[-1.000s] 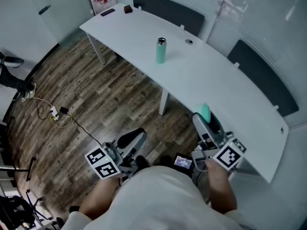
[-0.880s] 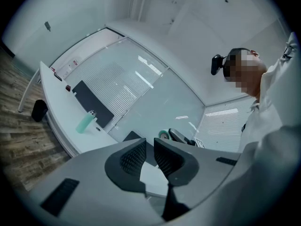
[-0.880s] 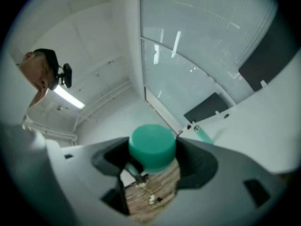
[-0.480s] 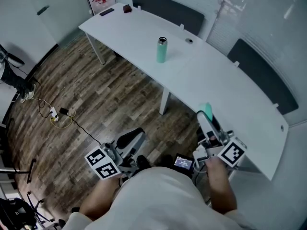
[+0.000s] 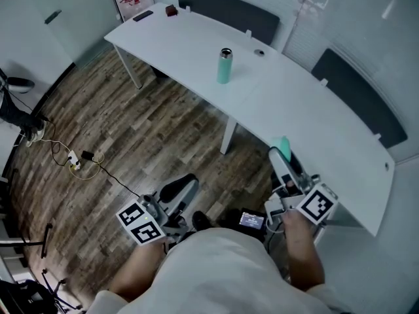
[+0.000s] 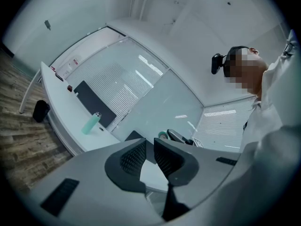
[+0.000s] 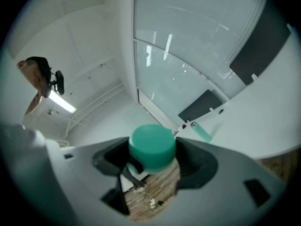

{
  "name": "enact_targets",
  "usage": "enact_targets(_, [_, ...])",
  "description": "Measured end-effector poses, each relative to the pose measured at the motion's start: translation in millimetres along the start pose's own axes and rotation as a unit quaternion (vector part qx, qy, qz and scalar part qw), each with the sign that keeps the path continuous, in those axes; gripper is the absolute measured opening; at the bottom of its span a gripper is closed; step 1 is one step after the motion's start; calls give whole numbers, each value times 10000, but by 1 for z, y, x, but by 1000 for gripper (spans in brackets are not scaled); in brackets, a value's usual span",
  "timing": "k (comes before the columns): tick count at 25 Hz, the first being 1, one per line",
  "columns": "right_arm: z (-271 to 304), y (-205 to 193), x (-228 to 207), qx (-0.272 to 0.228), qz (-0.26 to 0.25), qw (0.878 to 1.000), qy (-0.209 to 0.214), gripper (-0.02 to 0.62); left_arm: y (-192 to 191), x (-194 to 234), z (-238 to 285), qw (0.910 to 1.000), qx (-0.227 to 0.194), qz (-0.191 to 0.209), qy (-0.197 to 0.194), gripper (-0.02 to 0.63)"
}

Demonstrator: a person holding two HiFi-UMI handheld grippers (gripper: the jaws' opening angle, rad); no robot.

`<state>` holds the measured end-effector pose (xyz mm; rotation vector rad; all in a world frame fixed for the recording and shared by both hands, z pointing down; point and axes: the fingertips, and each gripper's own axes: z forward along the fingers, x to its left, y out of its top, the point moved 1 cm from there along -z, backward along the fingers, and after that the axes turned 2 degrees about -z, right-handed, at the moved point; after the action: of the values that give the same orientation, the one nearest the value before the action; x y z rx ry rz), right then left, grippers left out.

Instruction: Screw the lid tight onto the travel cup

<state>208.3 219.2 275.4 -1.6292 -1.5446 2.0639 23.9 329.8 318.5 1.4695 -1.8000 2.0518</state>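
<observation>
Right gripper view shows the right claw [image 7: 153,150] pinching the round teal lid [image 7: 152,142], the left claw [image 6: 149,147] pressed together and empty; the lid is probably best carried level to the upright mint-green travel cup [image 5: 224,66], well apart on the white table [image 5: 314,120].

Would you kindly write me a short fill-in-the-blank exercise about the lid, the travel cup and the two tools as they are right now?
1. The right tool is shut on the teal ____.
2. The travel cup stands ____ on the white table, away from both tools.
3. The left tool, its jaws nearly together, holds ____.

Missing words: lid; upright; nothing.
</observation>
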Motion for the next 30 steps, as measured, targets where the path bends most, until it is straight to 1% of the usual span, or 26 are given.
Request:
enact_targets(9, [13,-16,4,-37,-142,9991,-404,316,9,23,-20,9998,93,-121,-130,71])
enact_targets(17, [21,-17,4,25,-253,9987,-441,316,9,32,-22,9997,85,-188,-140,71])
enact_targets(25, [73,3,-42,155,-257,9989,-371,316,28,69,20,9998,97,-169,62,71])
enact_targets(30, [111,21,-78,273,-195,9992,-239,316,45,93,62,9998,103,-85,166,71])
